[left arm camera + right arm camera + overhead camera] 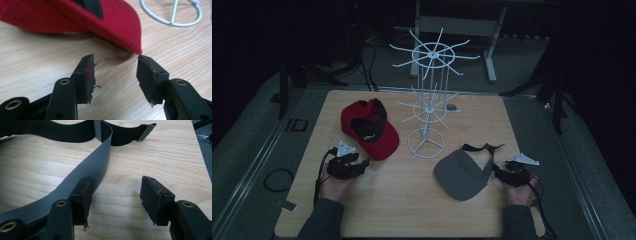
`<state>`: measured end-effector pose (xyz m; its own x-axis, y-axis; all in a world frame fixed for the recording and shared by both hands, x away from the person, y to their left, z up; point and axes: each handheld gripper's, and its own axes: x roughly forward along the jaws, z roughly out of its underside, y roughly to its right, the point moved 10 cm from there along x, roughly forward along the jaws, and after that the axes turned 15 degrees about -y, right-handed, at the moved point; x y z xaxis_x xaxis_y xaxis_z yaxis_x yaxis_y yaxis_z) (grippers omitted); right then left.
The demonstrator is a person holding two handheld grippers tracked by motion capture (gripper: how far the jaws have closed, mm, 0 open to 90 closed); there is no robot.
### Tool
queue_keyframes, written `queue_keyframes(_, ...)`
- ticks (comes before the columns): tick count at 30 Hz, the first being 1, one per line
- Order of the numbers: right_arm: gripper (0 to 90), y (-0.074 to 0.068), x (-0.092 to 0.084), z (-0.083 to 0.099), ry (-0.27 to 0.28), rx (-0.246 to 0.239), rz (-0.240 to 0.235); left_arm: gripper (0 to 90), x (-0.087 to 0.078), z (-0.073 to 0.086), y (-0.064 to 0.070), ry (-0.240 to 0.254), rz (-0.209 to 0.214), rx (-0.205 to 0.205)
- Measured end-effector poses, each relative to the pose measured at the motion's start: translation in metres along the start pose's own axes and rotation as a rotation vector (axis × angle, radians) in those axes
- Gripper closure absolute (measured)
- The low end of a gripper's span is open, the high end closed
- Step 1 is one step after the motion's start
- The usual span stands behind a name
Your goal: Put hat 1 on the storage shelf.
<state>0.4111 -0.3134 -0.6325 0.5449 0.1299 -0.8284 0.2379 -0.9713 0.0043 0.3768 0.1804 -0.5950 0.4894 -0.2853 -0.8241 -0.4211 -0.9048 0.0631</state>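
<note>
Nearest the person, the left gripper (360,163) sits low over the pale wood-grain tabletop (402,200), its fingers (86,75) spread apart with nothing between them. Just beyond the tips lies the red fabric baseball cap with a black inner band (82,17); the edge of its brim reaches almost to the right-hand finger without, as far as the left gripper view shows, touching it. The brim should be the stiff part of an otherwise soft, light cap, so pinching that near edge looks the surest hold; the crown would likely crumple.

On the other side, the right gripper (501,170) also stands open and empty. The grey sun visor with a curved peak and a long flexible strap (462,172) lies just beside it, toward the middle of the tabletop. In the right gripper view the strap (95,167) runs past the left-hand finger, against it or just behind; the angle makes it hard to say which. The strap looks thin and floppy, the peak firmer, so the peak's rim or the strap near its root seems the better place to take hold.

Farther off, between cap and visor, stands the white wire display rack with radiating hooks (430,90), its ring base (427,142) on the tabletop, all its arms bare.
</note>
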Motion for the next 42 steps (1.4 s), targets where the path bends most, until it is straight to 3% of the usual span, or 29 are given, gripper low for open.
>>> queue_keyframes(8,42.9,0.000,0.000,0.000,0.000,-0.001,-0.001,48.6,0.007,-0.011,0.007,-0.019,0.054,-0.024)
queue_keyframes(15,42.6,0.000,0.000,0.000,-0.001,-0.002,-0.002,48.2,0.018,-0.018,0.012,-0.040,0.090,-0.075)
queue_keyframes(23,42.1,0.000,0.000,0.000,-0.001,-0.003,-0.003,53.8,0.021,-0.017,0.001,-0.067,0.051,-0.096)
queue_keyframes(29,42.0,-0.001,0.000,0.000,-0.001,-0.003,-0.003,59.5,0.013,-0.011,-0.018,-0.065,0.015,-0.126)
queue_keyframes(33,42.0,-0.001,0.000,0.000,-0.001,-0.003,-0.003,58.2,0.013,-0.013,-0.027,-0.056,0.035,-0.144)
queue_keyframes(42,41.1,-0.001,0.000,0.000,-0.001,-0.006,-0.006,55.3,0.034,-0.020,-0.027,-0.097,0.055,-0.137)
